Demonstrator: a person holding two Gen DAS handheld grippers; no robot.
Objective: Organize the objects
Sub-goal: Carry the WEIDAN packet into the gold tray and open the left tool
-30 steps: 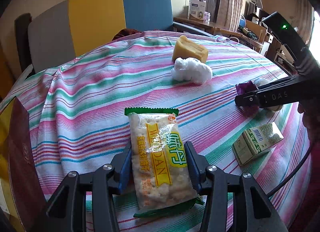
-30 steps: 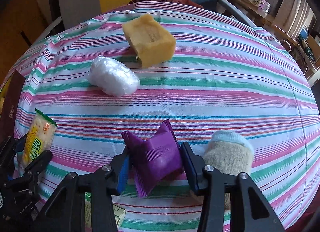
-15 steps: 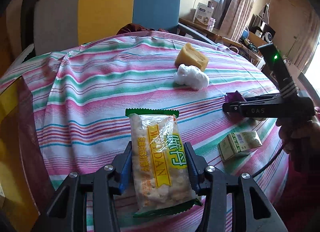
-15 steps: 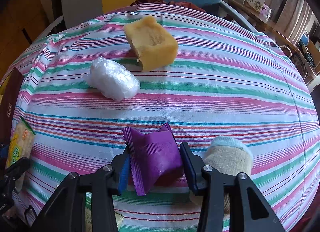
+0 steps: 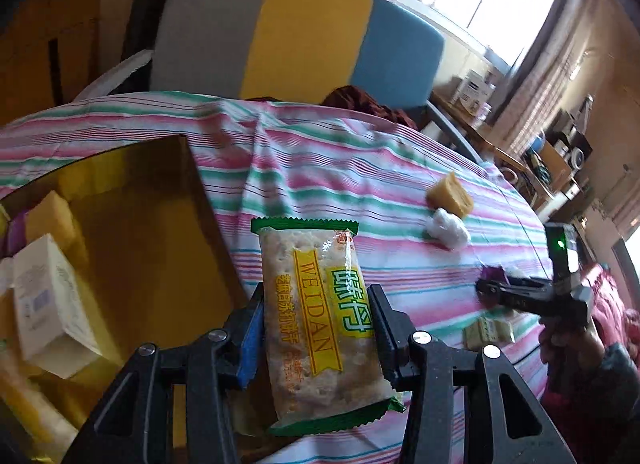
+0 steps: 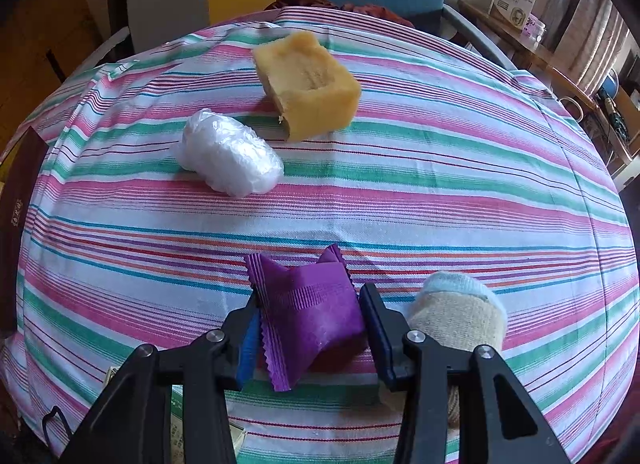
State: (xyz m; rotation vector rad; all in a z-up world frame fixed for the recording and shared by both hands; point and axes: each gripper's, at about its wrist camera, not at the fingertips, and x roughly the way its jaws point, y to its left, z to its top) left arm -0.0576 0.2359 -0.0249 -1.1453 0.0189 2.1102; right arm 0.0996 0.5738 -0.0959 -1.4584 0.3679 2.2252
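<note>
Since a second ago we have carried the cracker packet (image 5: 320, 324) up and sideways, so the open yellow box (image 5: 152, 224) now shows beside it. Our left gripper (image 5: 316, 328) clamps the packet between its fingers, above the striped cloth (image 5: 340, 184). Our right gripper (image 6: 308, 328) squeezes the purple sachet (image 6: 308, 308) low over the cloth, beside a rolled sock (image 6: 460, 312). Farther off lie a yellow sponge (image 6: 308, 84) and a white plastic wad (image 6: 228, 152).

Glossy plastic cracker packet (image 5: 320, 316); woven striped tablecloth (image 6: 440, 192)
</note>
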